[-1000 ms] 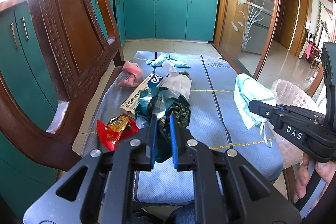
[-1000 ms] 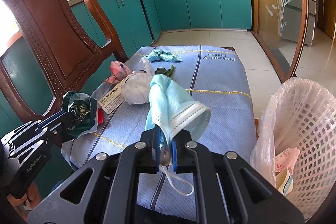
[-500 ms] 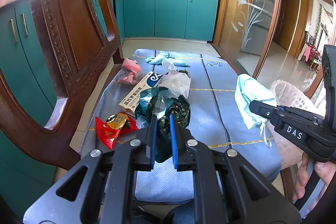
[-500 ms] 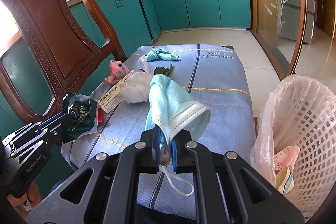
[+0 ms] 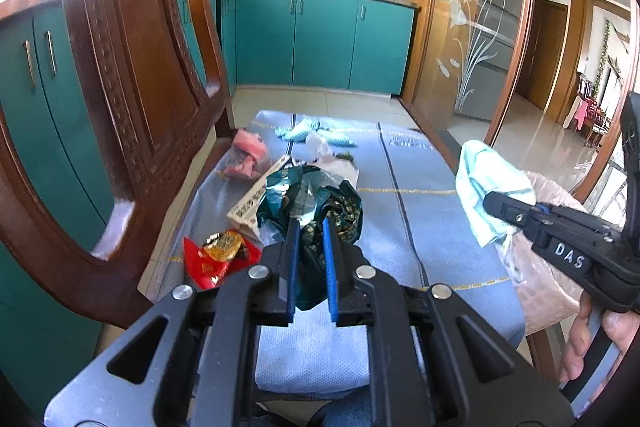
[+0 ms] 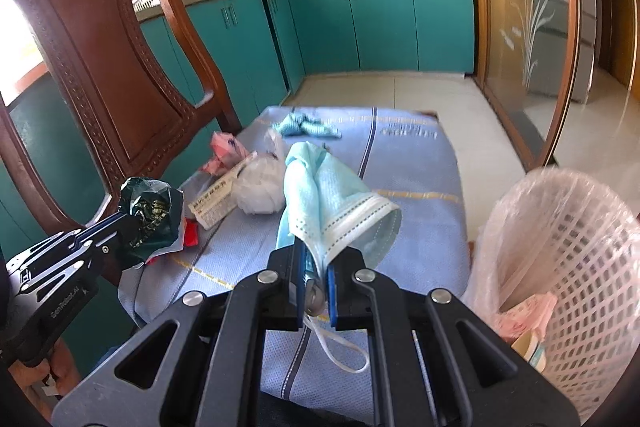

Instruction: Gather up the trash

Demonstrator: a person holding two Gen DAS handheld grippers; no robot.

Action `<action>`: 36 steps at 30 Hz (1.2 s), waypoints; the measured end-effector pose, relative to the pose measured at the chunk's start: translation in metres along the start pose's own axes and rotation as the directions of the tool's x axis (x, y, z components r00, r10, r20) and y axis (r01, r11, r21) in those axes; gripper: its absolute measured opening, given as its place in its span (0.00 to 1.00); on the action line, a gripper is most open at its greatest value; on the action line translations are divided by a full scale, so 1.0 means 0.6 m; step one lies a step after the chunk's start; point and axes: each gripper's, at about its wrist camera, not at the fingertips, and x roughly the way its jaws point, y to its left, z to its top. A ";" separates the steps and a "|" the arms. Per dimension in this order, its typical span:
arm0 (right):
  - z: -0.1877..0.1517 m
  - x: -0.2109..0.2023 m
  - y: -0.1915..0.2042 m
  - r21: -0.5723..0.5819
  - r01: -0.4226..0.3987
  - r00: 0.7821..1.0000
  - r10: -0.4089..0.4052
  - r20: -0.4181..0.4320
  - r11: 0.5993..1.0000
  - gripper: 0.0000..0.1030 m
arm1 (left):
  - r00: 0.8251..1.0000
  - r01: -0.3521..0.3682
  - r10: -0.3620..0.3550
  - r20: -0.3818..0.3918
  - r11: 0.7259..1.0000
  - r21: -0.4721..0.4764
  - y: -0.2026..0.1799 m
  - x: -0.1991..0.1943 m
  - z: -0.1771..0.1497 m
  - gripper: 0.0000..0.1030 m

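My left gripper [image 5: 309, 227] is shut on a crumpled dark green wrapper [image 5: 316, 199], held above the near left of the blue-covered table [image 5: 404, 227]; the same wrapper [image 6: 152, 215] shows in the right wrist view, at the left. My right gripper [image 6: 314, 259] is shut on a light blue face mask [image 6: 328, 203], its ear loop hanging below the jaws. From the left wrist view the mask [image 5: 480, 187] hangs at the right, close to the lined white bin [image 6: 568, 259]. The bin holds some trash at its bottom.
On the table lie a red snack wrapper [image 5: 208, 259], a paper box [image 6: 218, 203], a white plastic bag [image 6: 260, 183], a pink wrapper [image 5: 248, 155] and a blue cloth [image 6: 304, 125]. A carved wooden chair back [image 6: 100, 39] stands at the left. A person's hand [image 5: 600, 339] grips the right tool.
Both grippers have barely shifted; each keeps its hold on its item.
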 end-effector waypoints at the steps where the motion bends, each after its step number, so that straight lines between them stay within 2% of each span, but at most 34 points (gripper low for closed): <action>1: 0.004 -0.009 0.001 -0.008 0.002 1.000 -0.002 0.014 1.000 0.09 | 1.000 0.001 -0.002 0.012 1.000 0.003 -0.003 -0.005 0.003 0.12; 9: 0.010 -0.028 0.011 -0.033 -0.009 0.999 0.011 0.047 0.999 0.09 | 0.999 -0.017 0.016 0.051 0.999 0.038 -0.019 -0.026 0.010 0.12; 36: 0.000 -0.030 0.019 -0.031 -0.014 0.999 0.015 0.037 0.999 0.09 | 0.999 -0.031 0.030 0.039 0.999 0.034 -0.011 -0.026 0.003 0.12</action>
